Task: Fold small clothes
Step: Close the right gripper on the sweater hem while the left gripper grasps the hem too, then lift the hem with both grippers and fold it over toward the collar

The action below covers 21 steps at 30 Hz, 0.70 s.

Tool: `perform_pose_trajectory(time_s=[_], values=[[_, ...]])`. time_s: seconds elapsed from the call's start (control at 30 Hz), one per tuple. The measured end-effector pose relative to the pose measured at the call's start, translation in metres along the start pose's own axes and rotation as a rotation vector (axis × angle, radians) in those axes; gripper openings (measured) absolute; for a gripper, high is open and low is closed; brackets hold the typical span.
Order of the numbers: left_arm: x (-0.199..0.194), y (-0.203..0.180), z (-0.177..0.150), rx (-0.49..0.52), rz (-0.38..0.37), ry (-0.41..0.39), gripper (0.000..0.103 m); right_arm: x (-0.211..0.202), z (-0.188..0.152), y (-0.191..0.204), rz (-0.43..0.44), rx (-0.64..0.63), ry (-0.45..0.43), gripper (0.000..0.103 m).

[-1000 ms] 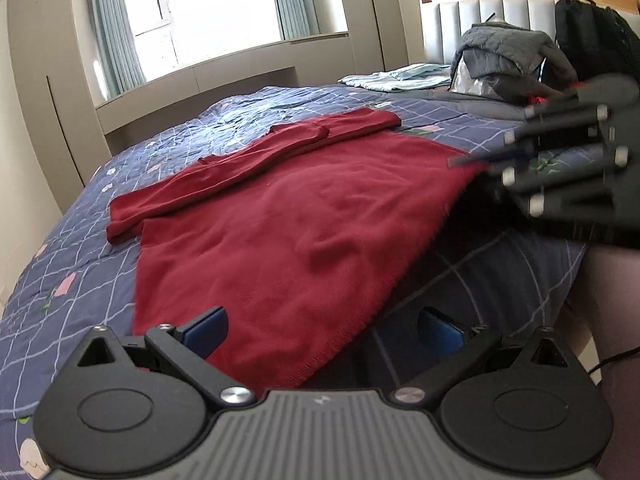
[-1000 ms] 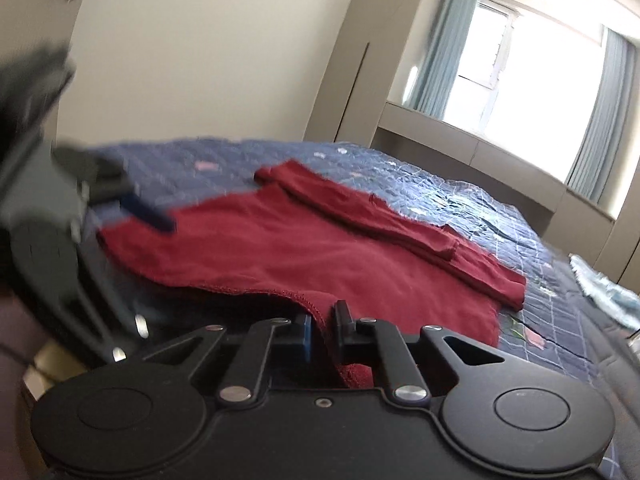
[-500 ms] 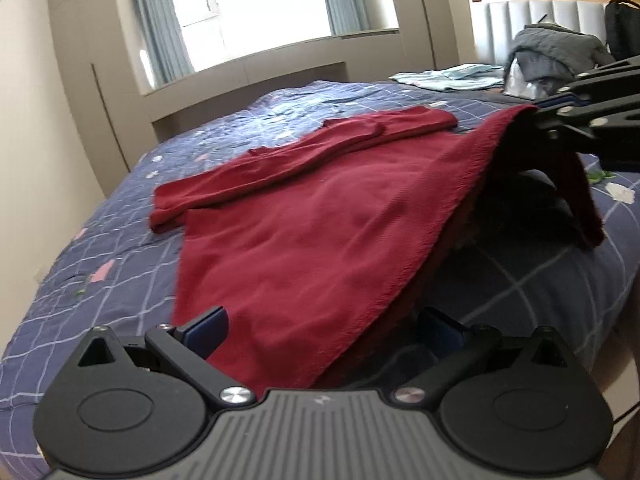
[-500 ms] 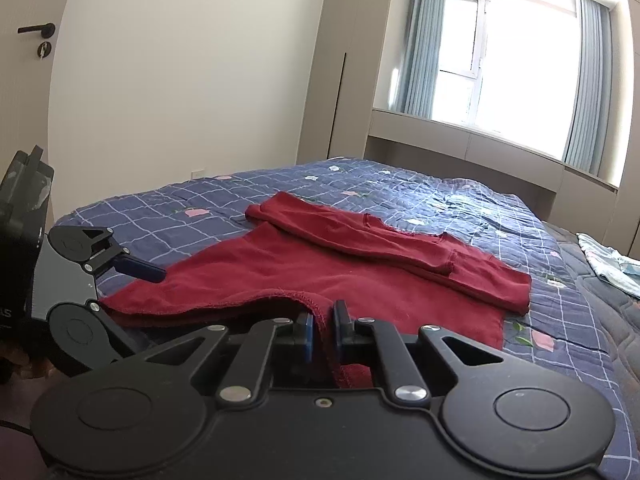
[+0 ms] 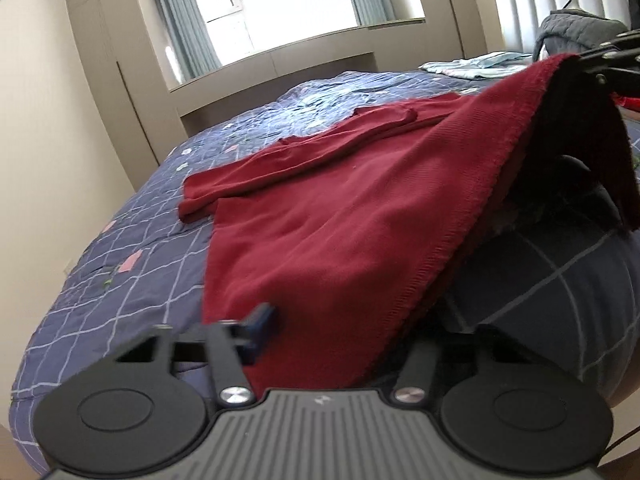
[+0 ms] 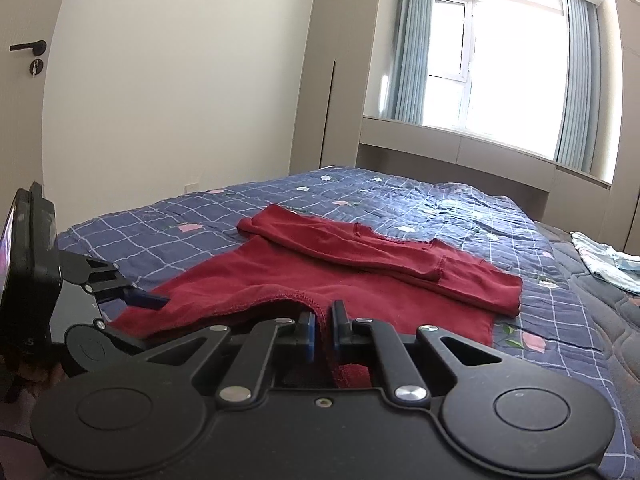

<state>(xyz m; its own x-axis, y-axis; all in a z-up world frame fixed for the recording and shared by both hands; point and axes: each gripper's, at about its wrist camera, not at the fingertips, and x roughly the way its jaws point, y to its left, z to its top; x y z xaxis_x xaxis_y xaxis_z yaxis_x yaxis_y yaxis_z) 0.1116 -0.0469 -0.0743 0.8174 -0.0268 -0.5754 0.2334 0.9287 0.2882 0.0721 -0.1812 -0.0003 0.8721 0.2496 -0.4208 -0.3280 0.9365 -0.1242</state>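
Observation:
A dark red long-sleeved garment (image 5: 344, 208) lies on the bed with its sleeves folded across the far part (image 6: 360, 252). My right gripper (image 6: 323, 330) is shut on the garment's near hem corner and holds it lifted; it shows at the right of the left wrist view (image 5: 600, 56). My left gripper (image 5: 344, 320) is closing over the other hem corner. Its blue left fingertip (image 5: 262, 318) lies on the cloth and its right finger is hidden under the cloth. It also shows in the right wrist view (image 6: 148, 300).
The blue checked quilt (image 6: 460, 216) covers the bed. A light blue garment (image 6: 600, 260) lies at the far right. A grey jacket (image 5: 576, 32) rests against the headboard. A wall, a wardrobe and a window ledge stand beyond the bed.
My left gripper's jaws have narrowed onto the hem corner. My right gripper has raised its hem corner higher. Both cameras have tilted upward.

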Motion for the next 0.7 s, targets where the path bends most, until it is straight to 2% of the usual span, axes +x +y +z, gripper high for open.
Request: perform_pose_trajectory(time_s=[0.03, 0.07, 0.13, 0.27, 0.43, 0.53, 0.63, 0.7], values=[[-0.002, 0.003, 0.0, -0.006, 0.003, -0.01, 0.035, 0.0, -0.001, 0.001, -0.003, -0.013, 0.005, 0.008], [-0.005, 0.005, 0.001, -0.006, 0.003, -0.022, 0.029, 0.0, -0.002, 0.003, -0.007, -0.029, 0.01, 0.008], [-0.01, 0.008, 0.002, 0.009, 0.008, -0.046, 0.008, 0.001, -0.007, 0.008, -0.013, -0.056, 0.022, 0.008], [-0.023, 0.019, 0.002, 0.034, 0.01, -0.084, 0.005, 0.004, -0.021, 0.02, -0.037, -0.129, 0.061, 0.009], [-0.024, 0.023, -0.005, 0.135, -0.005, -0.071, 0.005, 0.015, -0.046, 0.037, -0.064, -0.247, 0.145, 0.015], [-0.022, 0.021, -0.009, 0.162, -0.023, -0.059, 0.005, 0.024, -0.061, 0.039, -0.099, -0.295, 0.193, 0.016], [-0.024, 0.018, -0.009, 0.181, -0.028, -0.061, 0.005, 0.024, -0.065, 0.034, -0.102, -0.289, 0.197, 0.015], [-0.025, 0.017, -0.009, 0.207, -0.034, -0.057, 0.005, 0.022, -0.063, 0.034, -0.109, -0.316, 0.189, 0.01]])
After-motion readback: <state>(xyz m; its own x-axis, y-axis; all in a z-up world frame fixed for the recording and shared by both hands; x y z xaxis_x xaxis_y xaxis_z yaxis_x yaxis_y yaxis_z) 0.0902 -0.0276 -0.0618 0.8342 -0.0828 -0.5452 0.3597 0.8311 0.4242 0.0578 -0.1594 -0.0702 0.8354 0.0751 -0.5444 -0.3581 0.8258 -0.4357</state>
